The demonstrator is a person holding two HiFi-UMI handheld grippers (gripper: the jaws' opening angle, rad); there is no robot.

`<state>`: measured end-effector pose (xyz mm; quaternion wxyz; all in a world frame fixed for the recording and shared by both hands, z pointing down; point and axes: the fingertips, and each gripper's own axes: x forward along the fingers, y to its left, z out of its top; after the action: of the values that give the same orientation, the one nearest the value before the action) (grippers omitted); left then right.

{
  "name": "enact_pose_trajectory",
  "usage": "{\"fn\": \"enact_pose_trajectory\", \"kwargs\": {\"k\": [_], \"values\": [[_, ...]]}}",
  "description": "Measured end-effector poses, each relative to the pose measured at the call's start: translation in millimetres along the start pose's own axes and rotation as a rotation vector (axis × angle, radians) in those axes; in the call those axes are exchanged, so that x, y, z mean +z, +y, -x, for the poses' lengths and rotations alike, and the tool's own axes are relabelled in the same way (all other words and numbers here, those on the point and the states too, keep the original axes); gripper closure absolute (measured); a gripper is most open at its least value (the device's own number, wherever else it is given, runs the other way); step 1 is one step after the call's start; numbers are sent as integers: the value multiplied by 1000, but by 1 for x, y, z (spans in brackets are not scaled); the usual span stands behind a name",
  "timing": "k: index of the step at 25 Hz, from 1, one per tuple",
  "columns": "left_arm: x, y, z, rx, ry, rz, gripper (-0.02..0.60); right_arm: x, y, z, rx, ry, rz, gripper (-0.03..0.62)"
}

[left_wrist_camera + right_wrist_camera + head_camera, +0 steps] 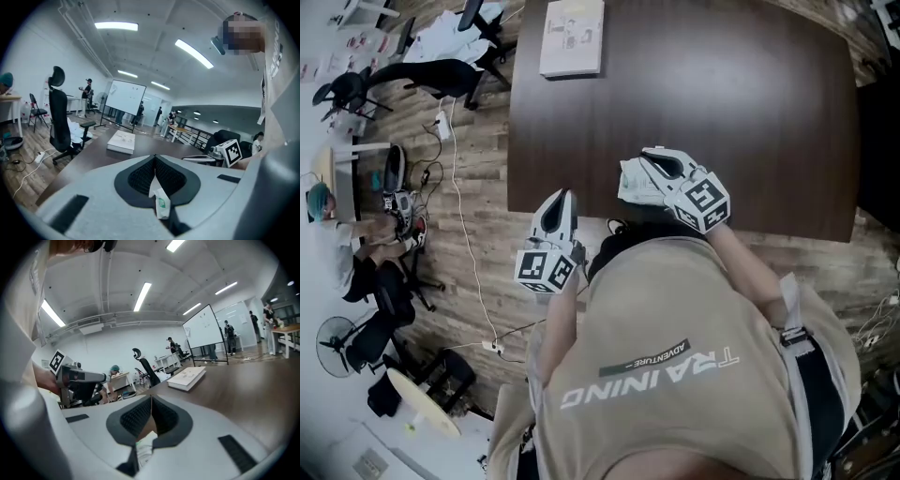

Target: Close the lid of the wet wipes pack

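At the table's (722,112) near edge, right gripper (649,157) was seen clamped on wet wipes pack (630,184); left gripper (563,195) pinched on white scrap (160,204).

- The pale grey, broad, rounded plastic left gripper (563,197) (154,157) has a black teardrop-shaped recess behind its jaws.
- The right gripper (650,155) (151,397) has the same grey shell and black recess.
- Black ribbed pads (140,177) (136,417) line the inner faces of each gripper's jaws.
- Flat black rectangular insets (70,213) (236,453) sit in the shell on either side of the jaws.
- A white marker cube (546,268) with black square patterns sits at the rear of the left gripper. A like cube (703,202) sits at the rear of the right one.
- The person wears a beige short-sleeved T-shirt (675,309) printed "TRAINING" in white, with a dark "ADVENTURE" bar.
- A dark strap (814,384) with a pale buckle runs along the right gripper's side of the T-shirt.
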<state>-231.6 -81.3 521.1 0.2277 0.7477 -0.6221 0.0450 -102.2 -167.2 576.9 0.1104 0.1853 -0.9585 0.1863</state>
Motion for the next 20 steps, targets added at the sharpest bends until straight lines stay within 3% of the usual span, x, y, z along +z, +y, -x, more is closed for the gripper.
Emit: {"fn": "enact_pose_trajectory", "kwargs": {"k": [9, 14, 20], "values": [[11, -41, -56, -230, 63, -76, 572, -12, -50, 65, -257, -32, -99, 579], [10, -60, -66, -370, 104, -106, 572, -10, -44, 84, -376, -61, -153, 579], [21, -68, -76, -489, 87, -118, 572, 5, -30, 87, -440, -65, -143, 579]]}}
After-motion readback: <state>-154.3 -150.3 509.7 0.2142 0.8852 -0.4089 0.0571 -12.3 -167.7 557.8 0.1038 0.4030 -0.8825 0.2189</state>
